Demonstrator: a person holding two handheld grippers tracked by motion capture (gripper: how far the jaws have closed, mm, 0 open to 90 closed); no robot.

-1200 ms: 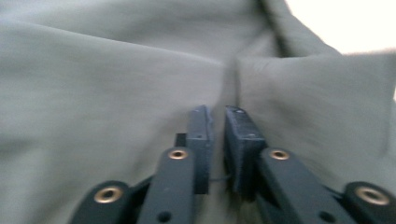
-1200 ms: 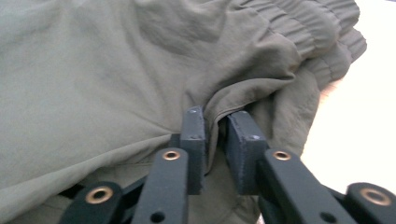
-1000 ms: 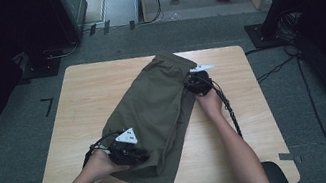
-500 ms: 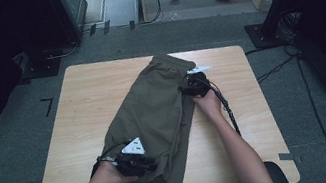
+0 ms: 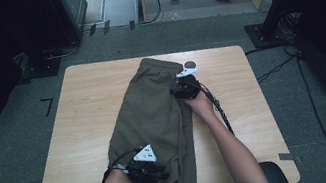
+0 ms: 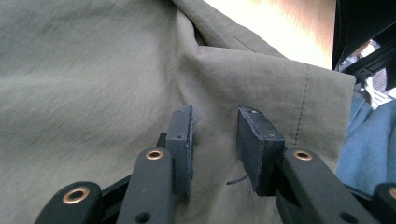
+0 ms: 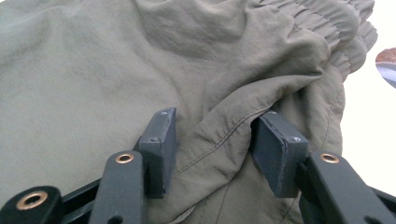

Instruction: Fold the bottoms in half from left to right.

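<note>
- Near edge of the table point(image 5: 79, 116): left tool point(image 5: 150, 171) low over the hem end of the olive shorts point(image 5: 155, 118), jaws just eased apart to a narrow gap, pads point(image 6: 180, 140) astride flat cloth, nothing pinched.
- Mid-table: shorts stretched long from near hem to far waistband, slanting slightly right.
- Far right edge of shorts: right tool point(image 5: 185, 89) beside the waistband, jaws part-spread after opening, loose ridge of fabric point(image 7: 224, 133) between the pads, not gripped.
</note>
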